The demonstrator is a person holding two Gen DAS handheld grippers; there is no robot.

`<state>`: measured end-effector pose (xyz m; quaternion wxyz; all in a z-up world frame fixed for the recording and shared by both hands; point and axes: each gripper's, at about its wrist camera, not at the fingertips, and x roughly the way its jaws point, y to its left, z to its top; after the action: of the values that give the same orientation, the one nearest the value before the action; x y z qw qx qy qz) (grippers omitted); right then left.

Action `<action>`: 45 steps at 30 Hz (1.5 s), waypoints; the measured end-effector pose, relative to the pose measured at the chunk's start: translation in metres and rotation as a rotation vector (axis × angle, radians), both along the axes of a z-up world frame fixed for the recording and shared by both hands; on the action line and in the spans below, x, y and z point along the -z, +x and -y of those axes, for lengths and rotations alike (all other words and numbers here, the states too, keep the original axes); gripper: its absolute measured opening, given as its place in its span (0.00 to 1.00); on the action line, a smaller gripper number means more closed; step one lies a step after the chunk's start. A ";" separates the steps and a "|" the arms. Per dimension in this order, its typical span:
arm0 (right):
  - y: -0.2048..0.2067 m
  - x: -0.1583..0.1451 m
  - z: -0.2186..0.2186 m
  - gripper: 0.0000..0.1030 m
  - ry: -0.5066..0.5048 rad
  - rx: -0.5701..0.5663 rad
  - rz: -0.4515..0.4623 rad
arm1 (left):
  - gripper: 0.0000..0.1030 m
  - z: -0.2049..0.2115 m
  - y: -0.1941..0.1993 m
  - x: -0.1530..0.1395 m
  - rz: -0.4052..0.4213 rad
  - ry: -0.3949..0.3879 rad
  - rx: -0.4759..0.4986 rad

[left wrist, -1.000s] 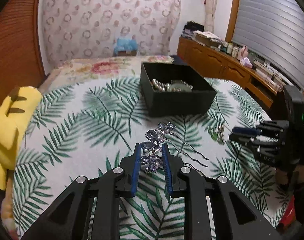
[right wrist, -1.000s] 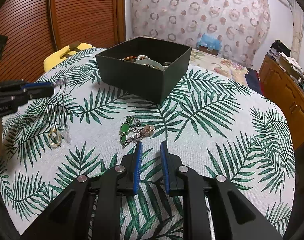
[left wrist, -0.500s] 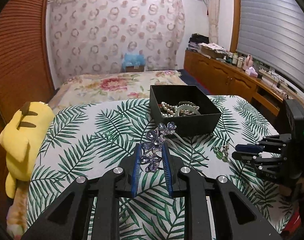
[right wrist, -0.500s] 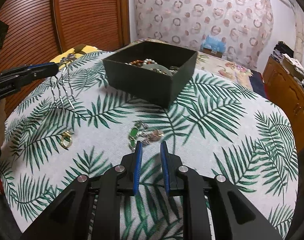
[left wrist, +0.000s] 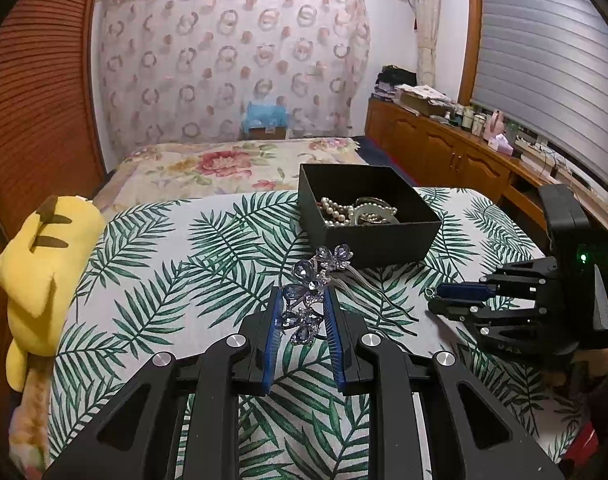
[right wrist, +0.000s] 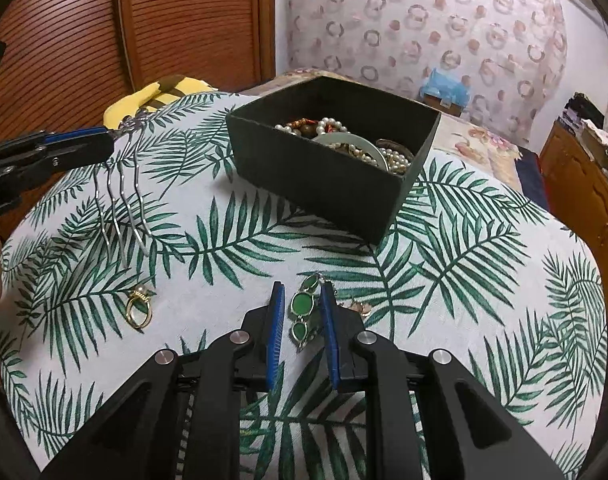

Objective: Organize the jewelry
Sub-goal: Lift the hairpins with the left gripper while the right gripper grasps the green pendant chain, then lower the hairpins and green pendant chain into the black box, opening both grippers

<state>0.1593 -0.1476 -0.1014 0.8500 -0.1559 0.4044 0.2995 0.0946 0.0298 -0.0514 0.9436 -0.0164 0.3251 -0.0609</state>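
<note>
While the left gripper clamps the blue crystal hair comb by its flower end, prongs hang free above the palm-leaf tablecloth (seen at 10 o'clock in right view). Black jewelry box with pearls sits at 1 o'clock. Right gripper has fingers narrowly apart around the green stone bracelet, contact unclear. Gold ring lies at 9 o'clock of it
</note>
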 end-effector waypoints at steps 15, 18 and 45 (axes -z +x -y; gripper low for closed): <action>-0.008 0.000 -0.006 0.13 -0.038 -0.029 0.000 | 0.19 0.004 0.000 0.003 -0.009 -0.003 0.003; -0.006 -0.001 -0.007 0.13 -0.039 -0.026 0.001 | 0.19 0.005 0.000 0.005 -0.011 -0.004 0.006; -0.013 -0.084 0.021 0.13 0.111 -0.049 0.118 | 0.19 0.008 0.005 -0.013 0.038 -0.008 0.027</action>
<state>0.1459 -0.1686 -0.0177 0.8721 -0.1359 0.3324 0.3324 0.0992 0.0223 -0.0385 0.9486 -0.0145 0.3070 -0.0753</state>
